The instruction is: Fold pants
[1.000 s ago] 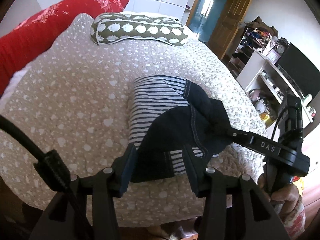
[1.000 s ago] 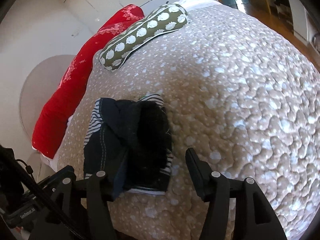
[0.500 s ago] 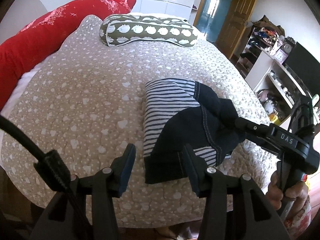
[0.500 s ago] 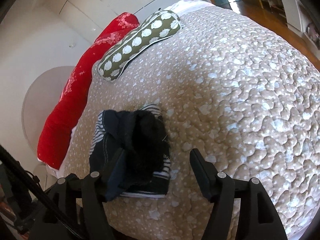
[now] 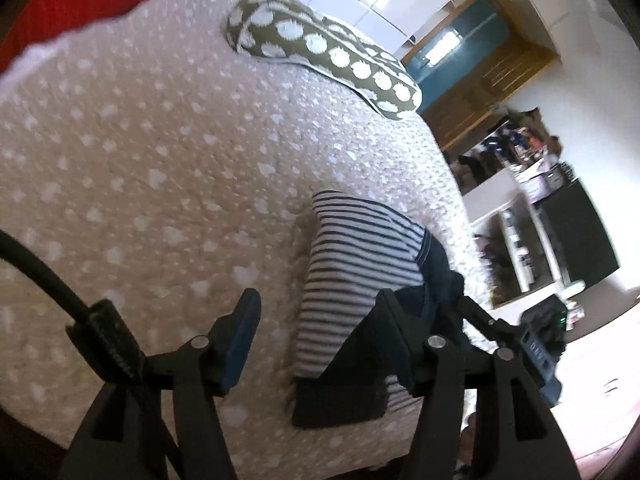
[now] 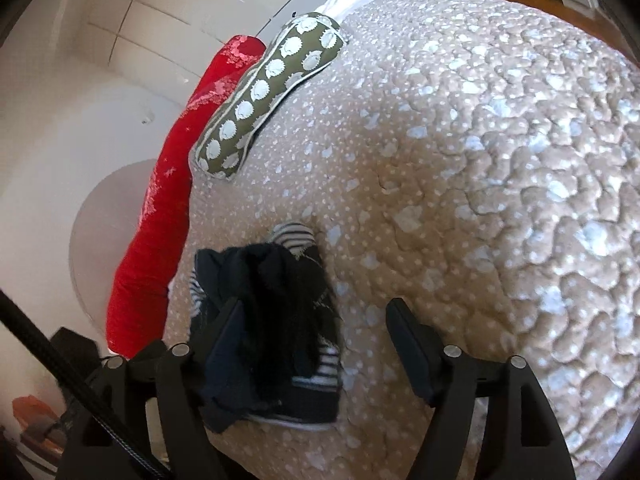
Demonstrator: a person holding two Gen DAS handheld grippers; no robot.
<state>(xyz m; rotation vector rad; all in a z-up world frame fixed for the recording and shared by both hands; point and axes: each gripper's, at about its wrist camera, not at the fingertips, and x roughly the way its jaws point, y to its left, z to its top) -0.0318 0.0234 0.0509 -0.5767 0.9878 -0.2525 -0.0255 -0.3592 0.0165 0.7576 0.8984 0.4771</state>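
Observation:
The pants, striped white and navy with a dark navy part, lie in a folded bundle on the beige quilted bed. My left gripper hovers at their near edge, jaws opening; striped cloth shows between the fingers but the pads do not press it. In the right wrist view the pants sit toward the left finger of my right gripper, whose jaws are opening wide, with no grip on the cloth. The right gripper also shows at the bundle's right side, touching the dark fabric.
An olive pillow with white dots lies at the head of the bed, with a red bolster beyond it. White shelves and a dark screen stand past the bed's right edge. The bed's near edge is just below both grippers.
Both grippers' jaws have spread wider. The left view has rolled and shifted, so the pants now sit lower right in it. The raised dark flap has settled lower onto the bundle.

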